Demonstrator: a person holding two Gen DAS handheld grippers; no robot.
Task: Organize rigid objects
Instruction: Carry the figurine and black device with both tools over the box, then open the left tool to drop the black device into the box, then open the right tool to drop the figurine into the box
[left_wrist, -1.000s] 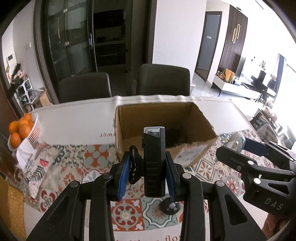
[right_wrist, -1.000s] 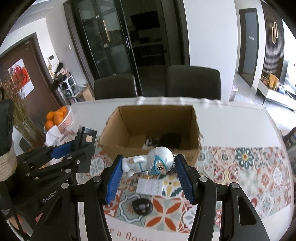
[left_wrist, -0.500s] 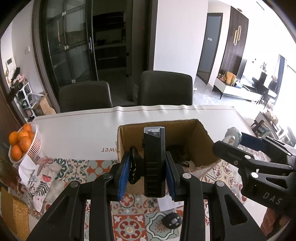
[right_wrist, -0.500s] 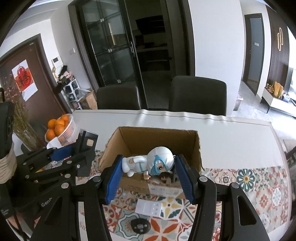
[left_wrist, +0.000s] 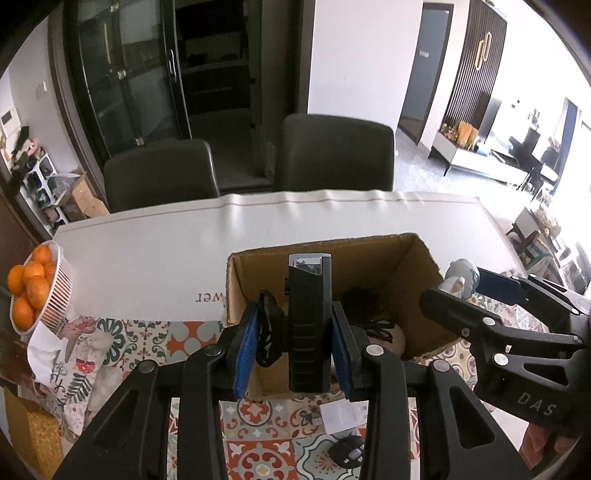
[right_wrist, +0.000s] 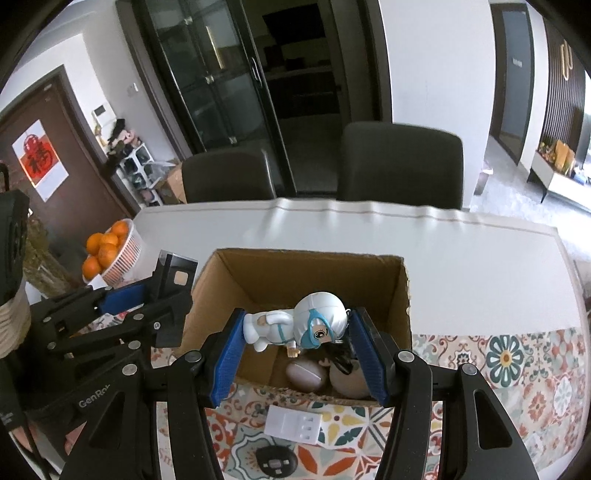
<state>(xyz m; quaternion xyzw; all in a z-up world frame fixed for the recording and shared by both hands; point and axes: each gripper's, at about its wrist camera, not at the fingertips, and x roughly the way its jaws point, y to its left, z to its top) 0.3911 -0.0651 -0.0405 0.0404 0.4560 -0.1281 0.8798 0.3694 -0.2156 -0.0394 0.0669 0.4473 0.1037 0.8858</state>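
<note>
Centrally on the white table (right_wrist: 461, 258), partly covered by a patterned tile cloth (right_wrist: 517, 369), stands an open cardboard box (right_wrist: 306, 269) with rounded stone-like items and something dark inside. Both grippers hang above its near edge. The left gripper (left_wrist: 293, 343) is clamped on an upright black rectangular device (left_wrist: 308, 325), its blue pads pressed against both sides. The right gripper (right_wrist: 295, 354) is closed around a small white-suited figurine (right_wrist: 299, 325), lying sideways between the pads over the box opening. A basket of oranges (left_wrist: 35, 291) sits at the table's left edge. A white tag (right_wrist: 293, 424) and a small black disc (right_wrist: 275, 461) lie on the cloth before the box.
</note>
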